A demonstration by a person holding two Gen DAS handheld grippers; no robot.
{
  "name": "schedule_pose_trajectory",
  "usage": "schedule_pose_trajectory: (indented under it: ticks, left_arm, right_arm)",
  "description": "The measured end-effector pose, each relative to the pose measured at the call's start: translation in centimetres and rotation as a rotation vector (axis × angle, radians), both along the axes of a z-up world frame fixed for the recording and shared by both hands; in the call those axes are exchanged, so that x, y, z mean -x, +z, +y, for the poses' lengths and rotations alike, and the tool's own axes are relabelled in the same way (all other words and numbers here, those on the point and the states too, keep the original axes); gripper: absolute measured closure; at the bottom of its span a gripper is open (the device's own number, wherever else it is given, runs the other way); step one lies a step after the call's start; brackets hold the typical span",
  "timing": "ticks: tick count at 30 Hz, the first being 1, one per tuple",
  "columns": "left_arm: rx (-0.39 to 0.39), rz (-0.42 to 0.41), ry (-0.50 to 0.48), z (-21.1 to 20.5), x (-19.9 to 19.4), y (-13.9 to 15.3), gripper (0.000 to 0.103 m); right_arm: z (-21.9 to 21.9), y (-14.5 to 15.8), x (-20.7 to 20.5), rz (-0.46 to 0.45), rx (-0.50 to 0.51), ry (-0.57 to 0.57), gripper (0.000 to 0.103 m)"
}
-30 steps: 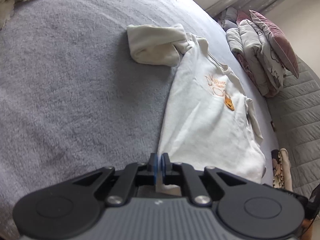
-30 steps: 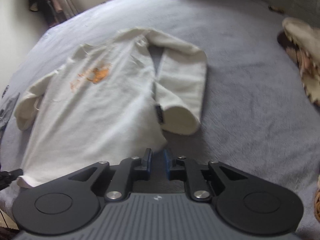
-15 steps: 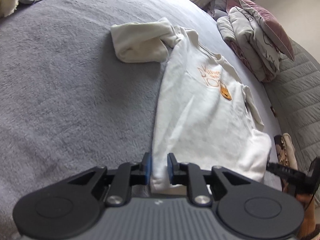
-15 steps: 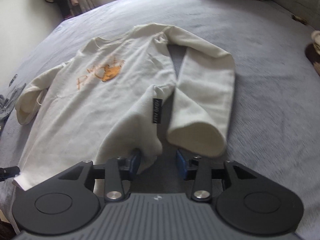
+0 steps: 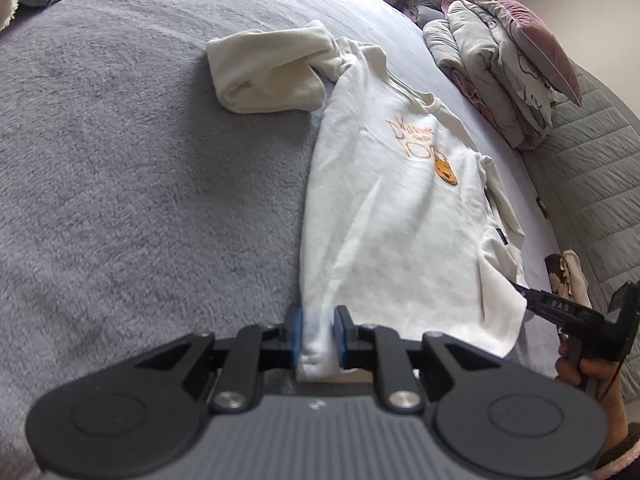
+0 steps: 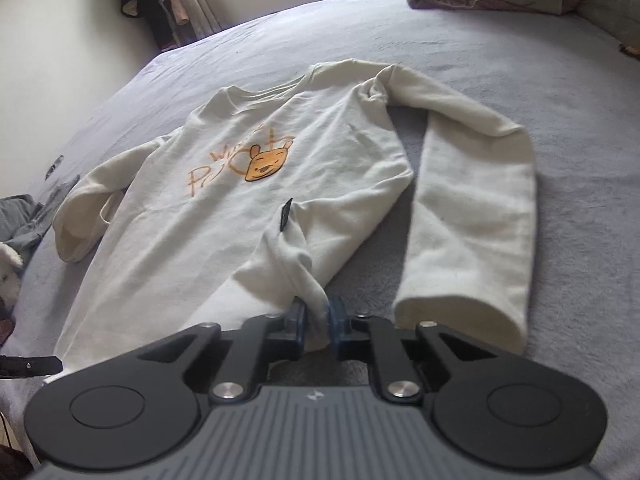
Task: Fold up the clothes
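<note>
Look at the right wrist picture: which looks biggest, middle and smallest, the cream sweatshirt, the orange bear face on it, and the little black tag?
1. The cream sweatshirt, far the biggest; it spreads across most of the bed.
2. The orange bear face, a small patch on the chest.
3. The black tag, a thin sliver, though it lies slightly nearer the camera.

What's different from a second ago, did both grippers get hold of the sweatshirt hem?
Yes. The right gripper, which stood off the hem a second ago, has come in and is closing on its corner, fabric bunched between the pads. The left gripper opened, then is closing on the other hem corner of the cream sweatshirt. Sleeves, the folded bedding and the grey blanket lie as before.
</note>
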State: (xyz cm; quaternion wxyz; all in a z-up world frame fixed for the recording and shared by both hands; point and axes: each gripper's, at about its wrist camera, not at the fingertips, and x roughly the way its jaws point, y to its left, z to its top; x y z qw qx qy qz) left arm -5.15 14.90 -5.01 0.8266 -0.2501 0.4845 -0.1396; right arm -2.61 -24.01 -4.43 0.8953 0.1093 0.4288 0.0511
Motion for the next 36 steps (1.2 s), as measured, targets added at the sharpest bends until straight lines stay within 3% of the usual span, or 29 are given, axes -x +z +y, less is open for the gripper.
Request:
schedule_pose_trajectory:
  ticks: [2,9,16,22,27,33,36]
  left_arm:
    - [0.011,-0.003,0.004,0.2,0.2,0.2,0.098]
    - [0.035,-0.040,-0.011,0.6,1.1,1.6,0.099]
    - [-0.027,-0.021,-0.090,-0.6,1.6,1.7,0.099]
    - [-0.052,0.022,-0.121,-0.4,1.4,0.6,0.099]
    - [-0.072,0.011,-0.159,-0.6,0.6,0.4,0.094]
    - [0.007,0.053,-0.167,0.2,-0.3,0.2,0.081]
    - [0.068,0.103,-0.191,0.2,-0.6,-0.5,0.079]
  right_arm:
    - [-0.3,0.9,0.7,0.017,0.020,-0.011,0.092]
    - [-2.8,3.8,4.5,0.129,0.112,-0.028,0.093]
    - [-3.0,2.9,6.1,0.236,0.183,-0.021,0.093]
    - [-3.7,0.7,5.8,0.322,0.175,-0.025,0.094]
    - [-4.1,-0.3,5.3,0.335,0.136,-0.038,0.090]
    - [-5.0,1.5,5.8,0.237,0.092,-0.078,0.068]
    - [-5.8,0.8,6.0,0.240,-0.016,-0.095,0.066]
